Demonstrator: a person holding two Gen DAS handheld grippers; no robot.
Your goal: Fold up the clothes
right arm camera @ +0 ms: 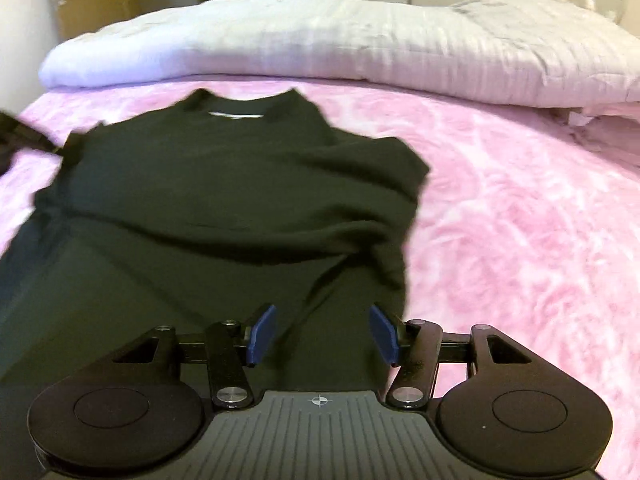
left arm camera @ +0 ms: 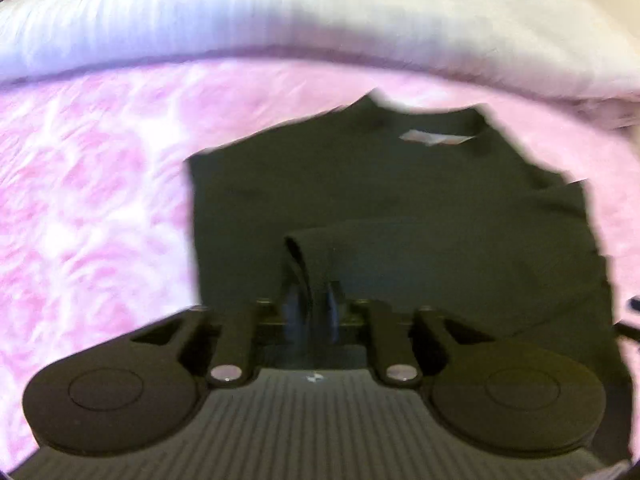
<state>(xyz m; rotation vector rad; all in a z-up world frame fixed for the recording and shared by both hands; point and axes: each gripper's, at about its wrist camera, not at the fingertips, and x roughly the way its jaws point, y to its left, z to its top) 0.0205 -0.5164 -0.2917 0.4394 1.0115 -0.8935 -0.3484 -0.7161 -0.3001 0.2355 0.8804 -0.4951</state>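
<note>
T-shirt (right arm camera: 224, 200), black, lies flat on the pink bedspread (right arm camera: 520, 220), collar at 12 o'clock, long axis 6 to 12. We hold the left gripper (left arm camera: 310, 308) pinched on a sleeve fold; right gripper (right arm camera: 322, 334) gapes empty over the hem

shirt (right arm camera: 224, 184): matt black cloth | bedspread (right arm camera: 520, 220): plush pink | duvet (right arm camera: 320, 40): ribbed white cloth

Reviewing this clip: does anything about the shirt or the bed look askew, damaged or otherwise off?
Nothing damaged or spilled. The black shirt lies on the pink blanket mid-fold. Its right edge is bunched into wrinkles rather than flat, and a folded-over flap lies across its lower part in the left wrist view. The white duvet behind looks undisturbed.
</note>
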